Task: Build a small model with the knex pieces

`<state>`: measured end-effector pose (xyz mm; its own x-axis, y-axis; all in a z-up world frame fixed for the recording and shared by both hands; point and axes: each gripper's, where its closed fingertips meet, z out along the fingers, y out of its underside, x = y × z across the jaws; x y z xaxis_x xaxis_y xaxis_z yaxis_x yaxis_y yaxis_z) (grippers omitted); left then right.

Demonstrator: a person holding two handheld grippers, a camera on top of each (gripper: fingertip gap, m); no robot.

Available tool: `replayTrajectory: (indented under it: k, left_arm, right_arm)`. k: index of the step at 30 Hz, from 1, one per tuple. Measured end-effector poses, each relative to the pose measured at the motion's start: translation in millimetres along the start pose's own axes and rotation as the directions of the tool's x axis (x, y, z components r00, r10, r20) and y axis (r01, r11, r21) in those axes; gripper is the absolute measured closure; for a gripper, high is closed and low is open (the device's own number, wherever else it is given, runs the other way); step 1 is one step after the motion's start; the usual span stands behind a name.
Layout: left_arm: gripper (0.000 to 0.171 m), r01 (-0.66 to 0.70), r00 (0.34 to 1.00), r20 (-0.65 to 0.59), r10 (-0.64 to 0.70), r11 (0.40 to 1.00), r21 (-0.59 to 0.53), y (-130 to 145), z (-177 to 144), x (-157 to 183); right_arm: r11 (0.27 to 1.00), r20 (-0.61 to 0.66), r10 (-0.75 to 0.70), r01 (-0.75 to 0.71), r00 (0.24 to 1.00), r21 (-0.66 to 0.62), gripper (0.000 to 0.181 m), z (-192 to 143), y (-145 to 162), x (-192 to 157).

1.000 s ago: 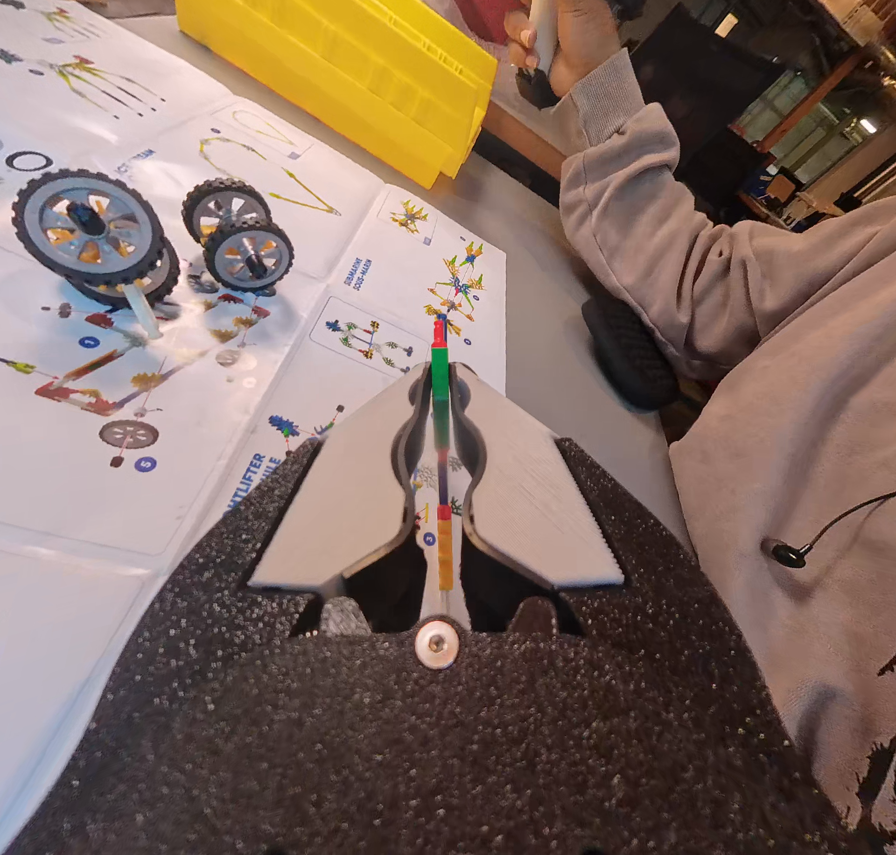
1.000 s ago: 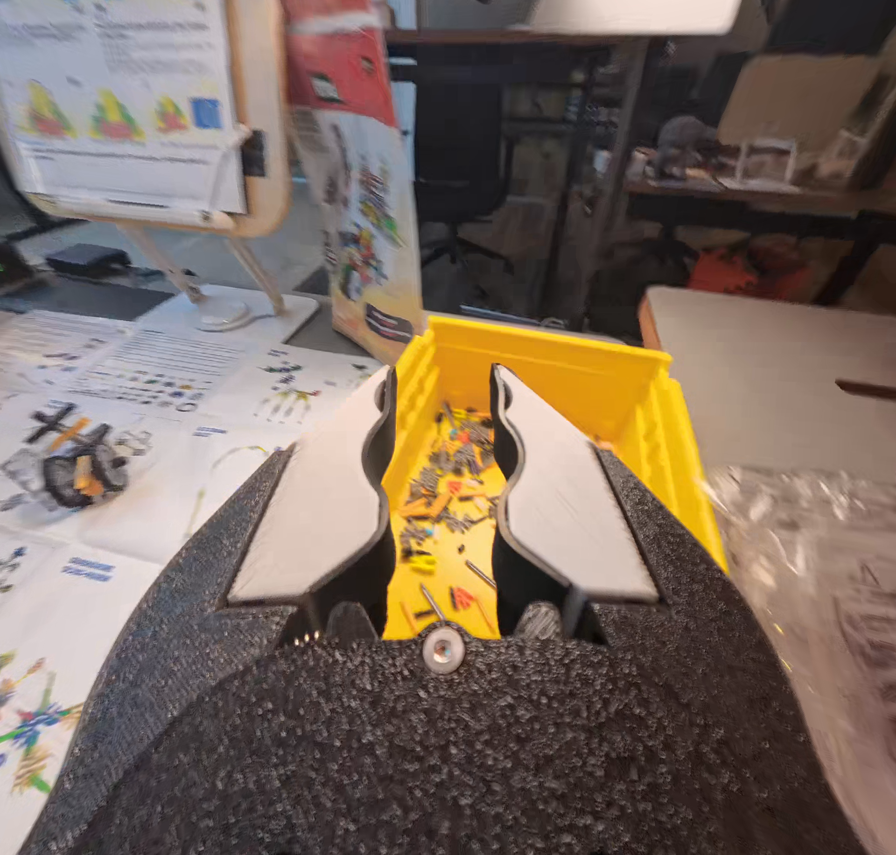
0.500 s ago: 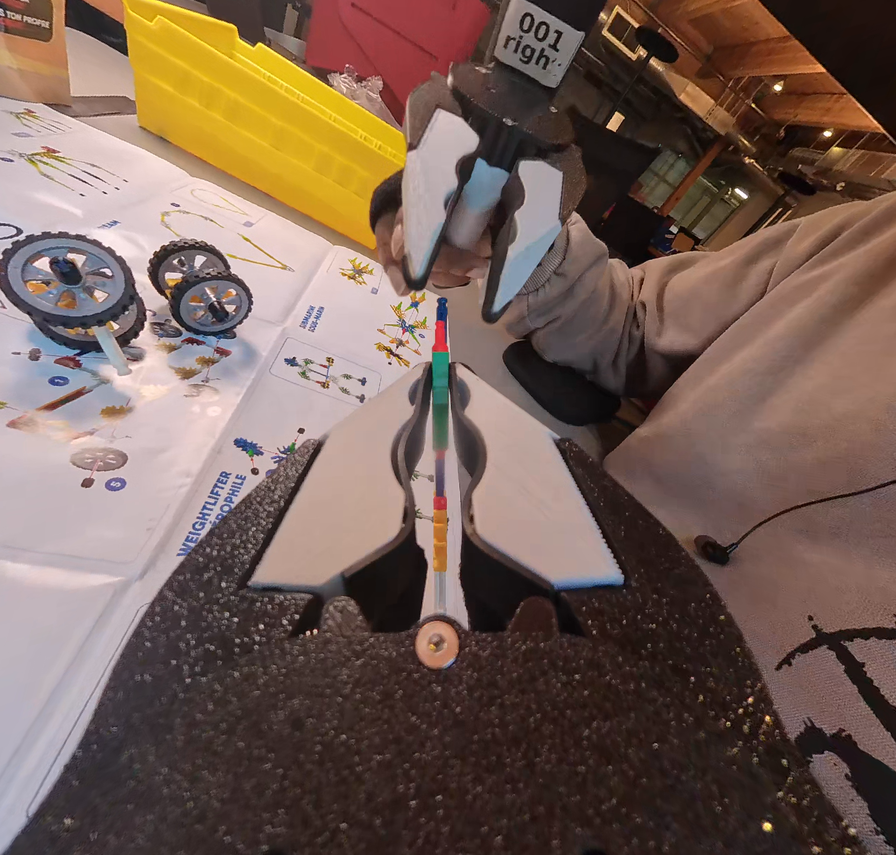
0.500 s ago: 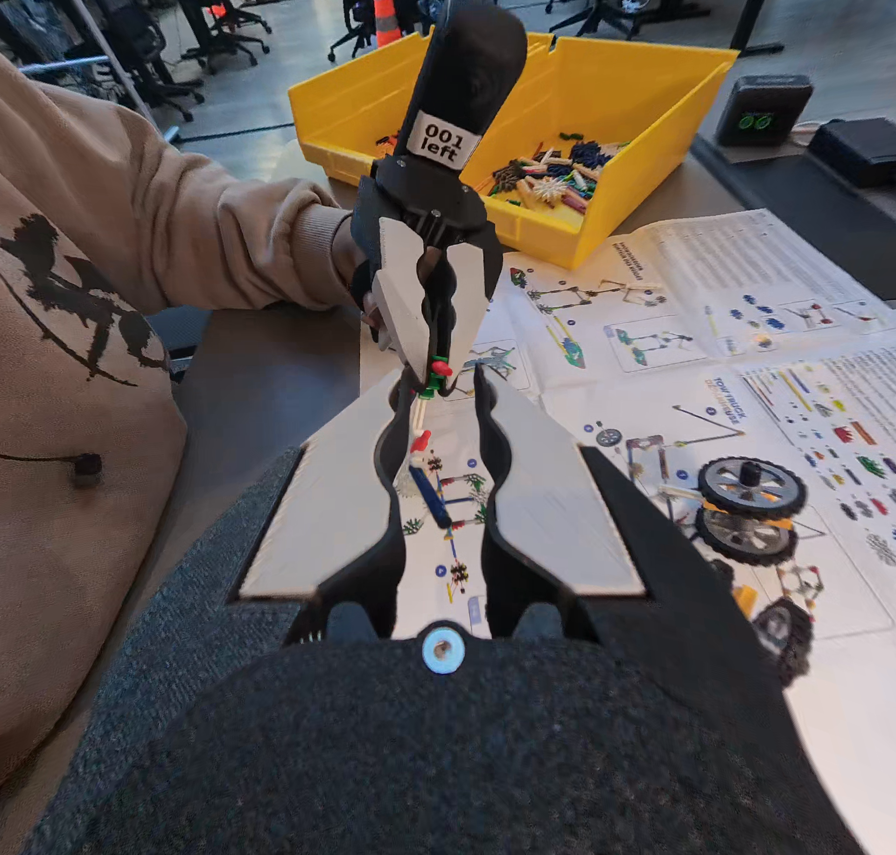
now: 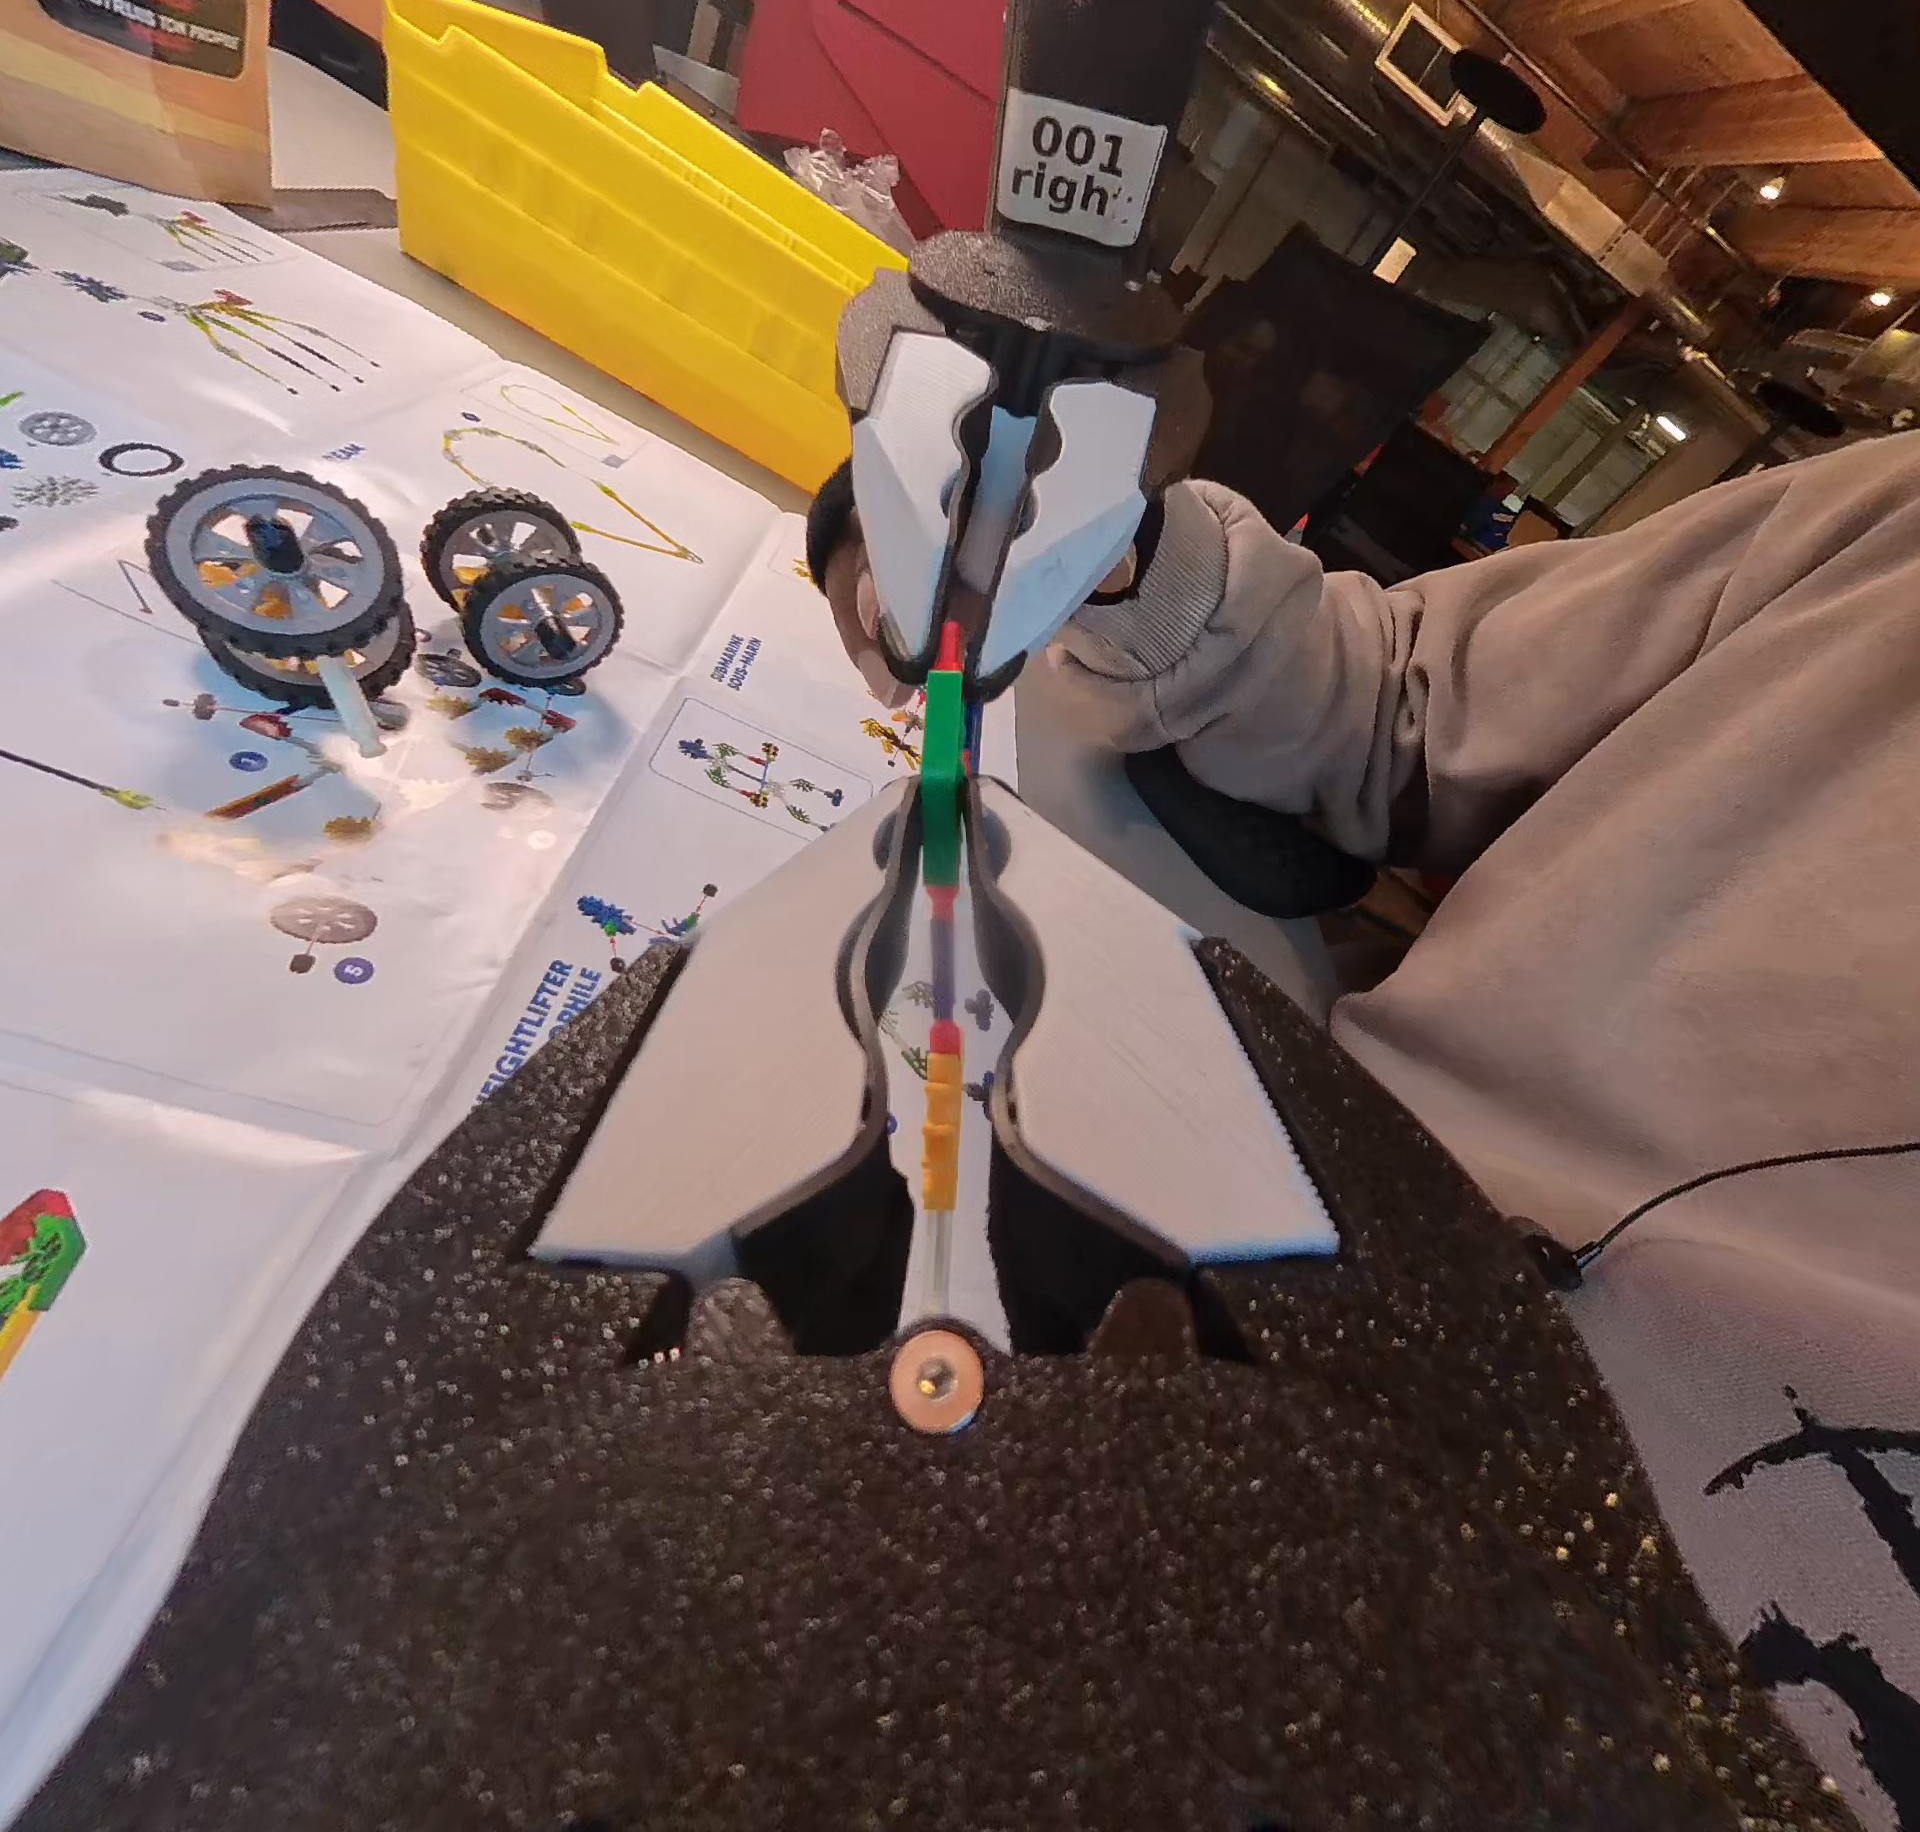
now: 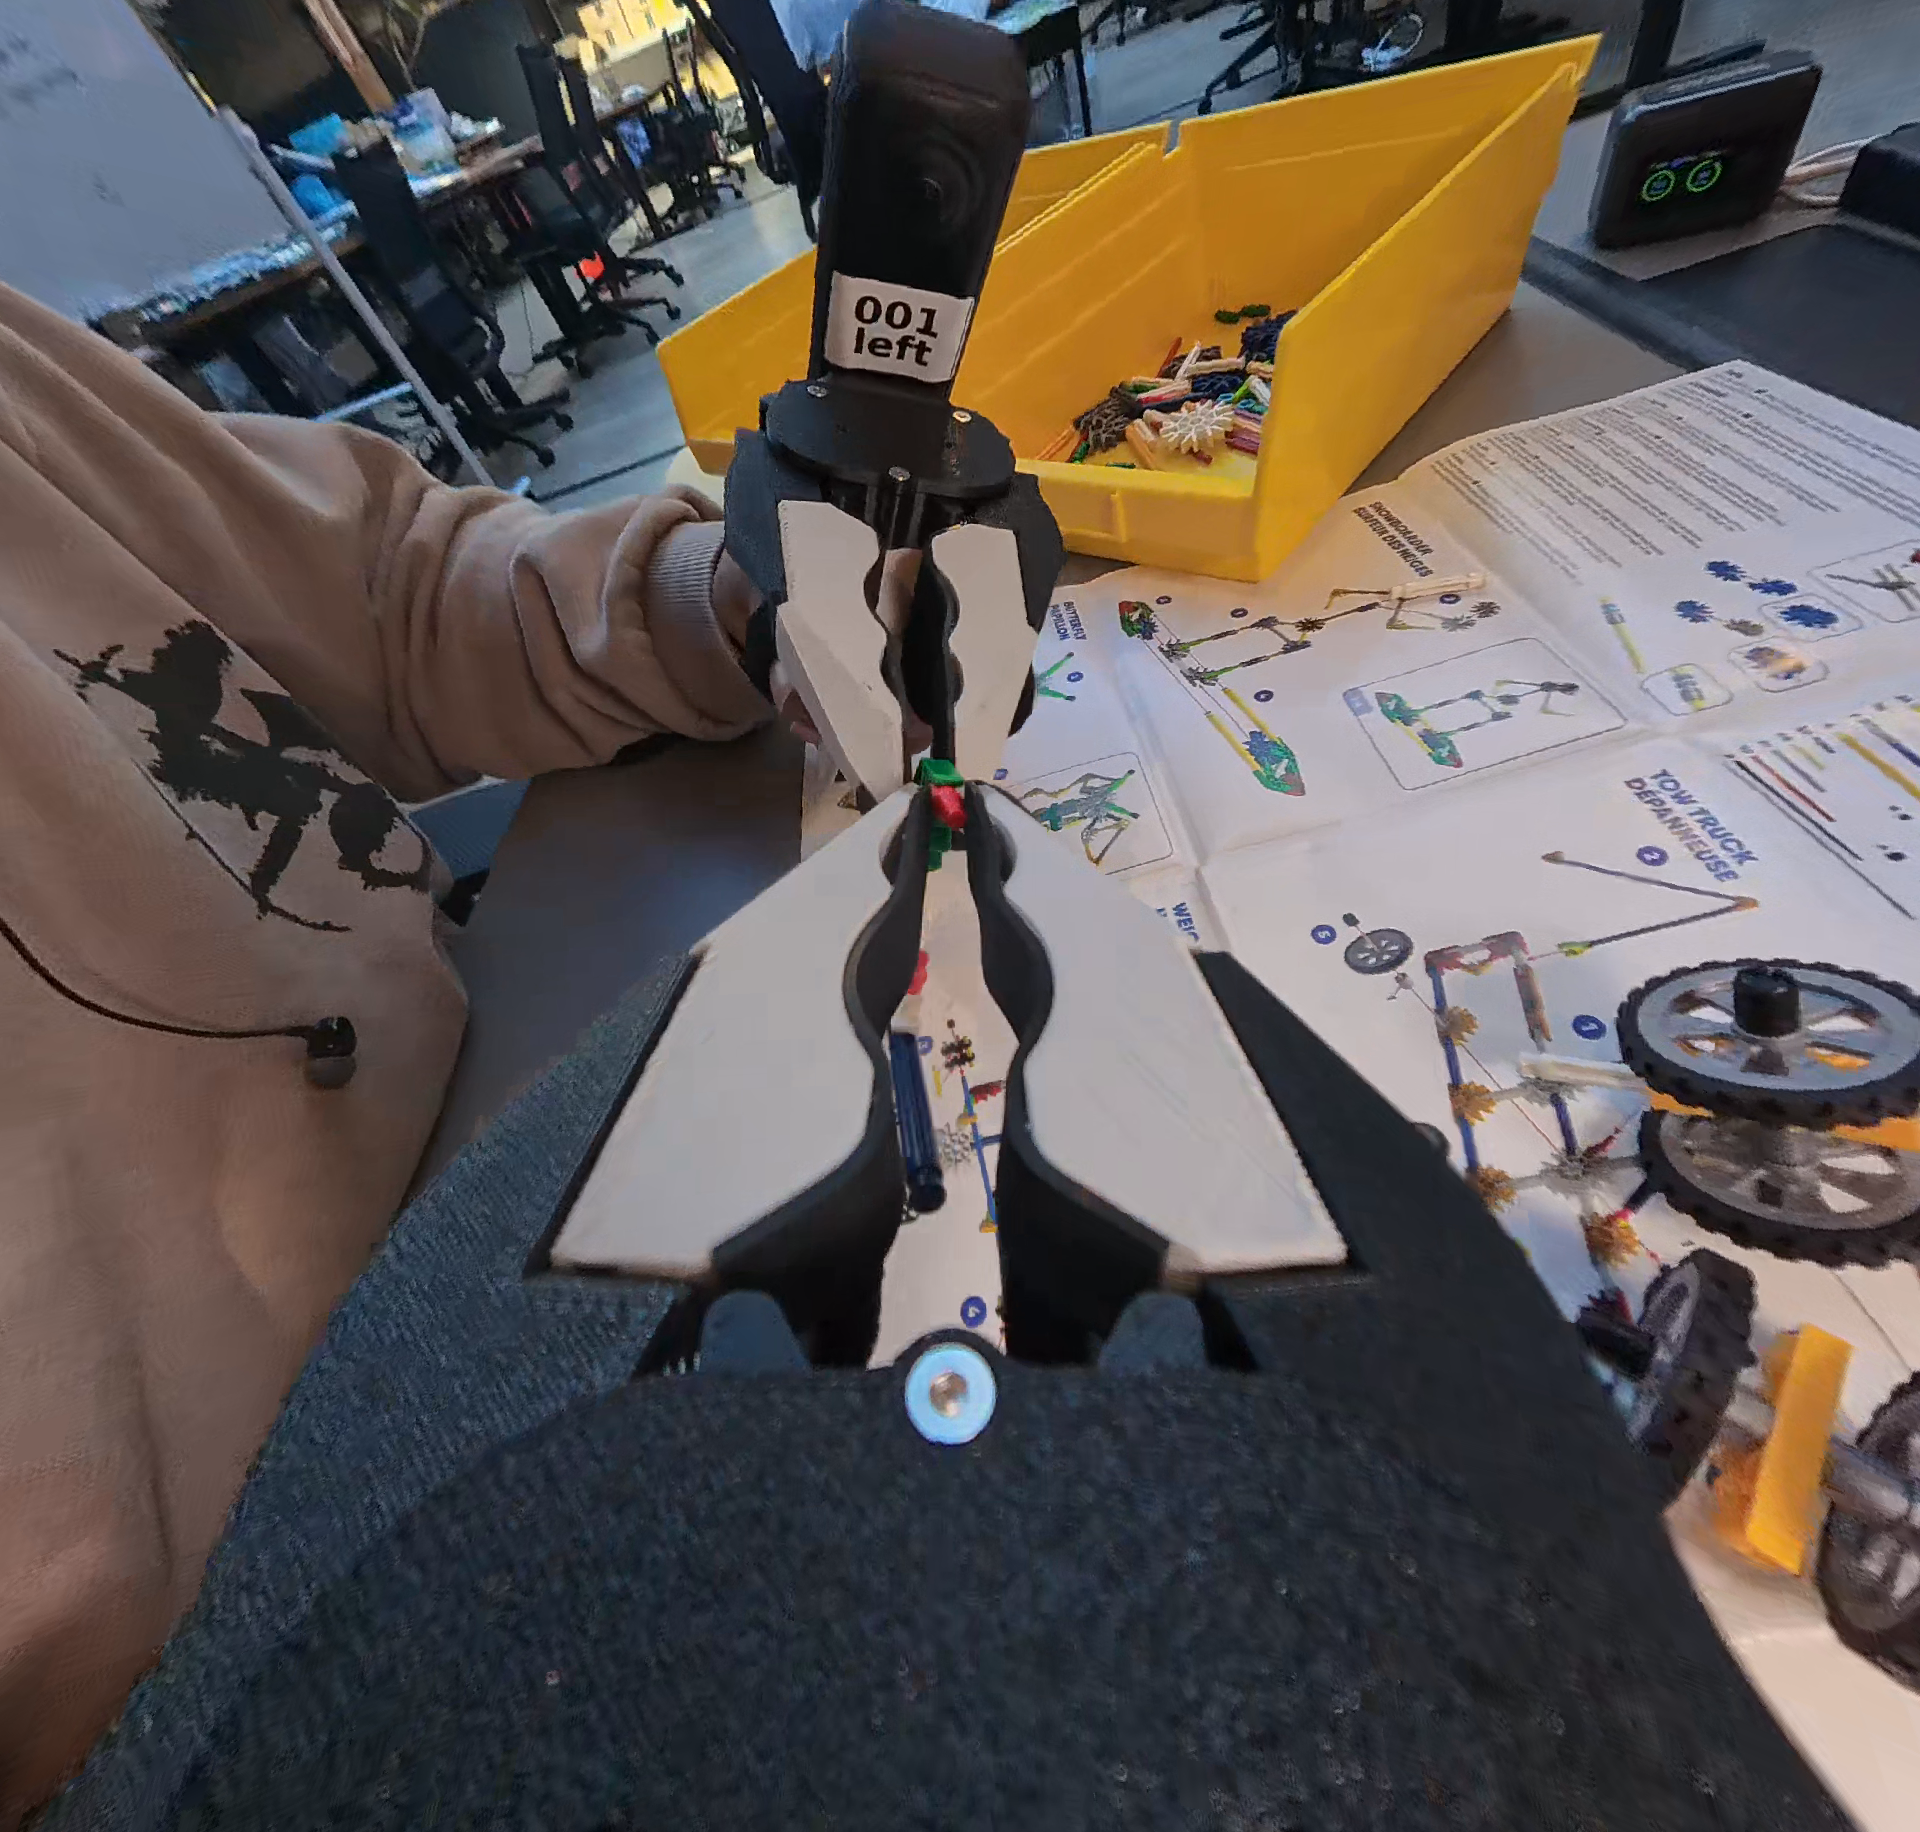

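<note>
Grippers meet tip to tip: left gripper (image 5: 943, 806) clamps a thin multicoloured plastic rod assembly (image 5: 943, 795); right gripper (image 6: 943, 814), nearly closed, pinches its red end (image 6: 948, 803) at 12 o'clock

Yellow parts bin (image 6: 1351, 411) on the table (image 6: 613, 878), loose rods and connectors heaped in its far end. Unfolded instruction sheet (image 5: 343, 1003) spread beside it, with a wheeled toy chassis (image 5: 281, 577) of black-tyred grey wheels standing on the sheet. Cardboard box (image 5: 135, 26) behind the sheet, small black device with green display (image 6: 1704, 151) past the bin.
</note>
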<state>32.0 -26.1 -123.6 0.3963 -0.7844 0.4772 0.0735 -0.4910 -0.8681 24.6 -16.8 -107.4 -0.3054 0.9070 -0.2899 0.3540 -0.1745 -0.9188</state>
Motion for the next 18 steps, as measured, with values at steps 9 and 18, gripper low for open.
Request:
replayTrajectory:
  k: [9, 18]
  left_arm:
    - [0.163, 0.100, 0.923, 0.378, -0.070, 0.993, -0.061, 12.9, -1.9, -46.5]
    - [0.162, 0.023, 0.846, 0.533, 0.015, 0.998, -0.065, 6.1, -9.9, -58.8]
  right_arm:
    - [0.992, -0.328, -0.111, 0.083, 0.938, -0.097, 0.175, 13.8, 18.5, 40.0]
    - [0.878, -0.539, -0.478, 0.369, 0.694, -0.304, 0.174, 18.1, 9.9, 46.7]
